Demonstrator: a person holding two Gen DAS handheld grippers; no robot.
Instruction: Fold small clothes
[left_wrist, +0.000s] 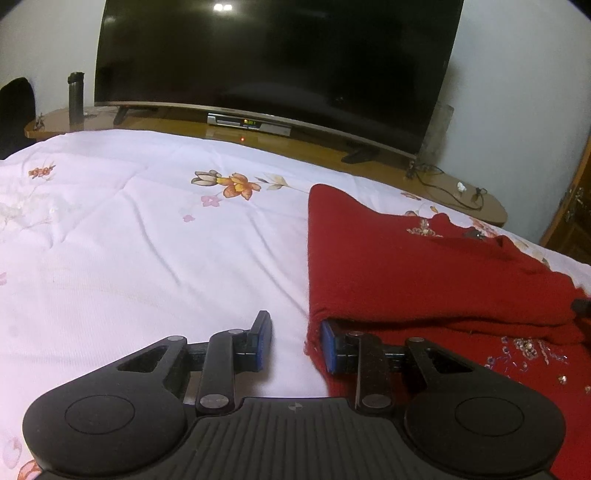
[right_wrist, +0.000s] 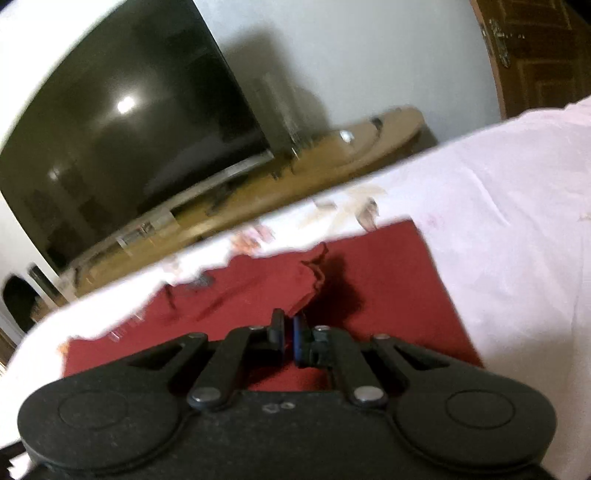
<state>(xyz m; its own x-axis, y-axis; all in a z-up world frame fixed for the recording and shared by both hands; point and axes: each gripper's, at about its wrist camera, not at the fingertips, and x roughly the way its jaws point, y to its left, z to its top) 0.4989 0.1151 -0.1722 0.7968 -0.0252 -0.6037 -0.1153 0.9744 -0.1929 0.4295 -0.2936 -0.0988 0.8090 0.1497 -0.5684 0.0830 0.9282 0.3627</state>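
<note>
Your right wrist view is blurred, so the cloth edge at your right claw (right_wrist: 289, 338) is hard to read; its fingers are pinched nearly together on a raised flap of the one red garment (right_wrist: 373, 280). Your left claw (left_wrist: 295, 341) gapes wide, its right finger tucked under the garment's folded edge on the bed (left_wrist: 129, 251). Only the left view shows the beadwork clearly.

Soft indoor light is falling from above, and a ceiling lamp is glaring as a bright spot on the dark television (left_wrist: 273, 55). My left view is staying fairly sharp though grainy, bending the bed sheet (left_wrist: 129, 240) at its edges, while my right view is smearing everything with motion blur. My right gripper (right_wrist: 289, 334) is throwing a dark shadow onto the red garment (right_wrist: 388, 266).
</note>
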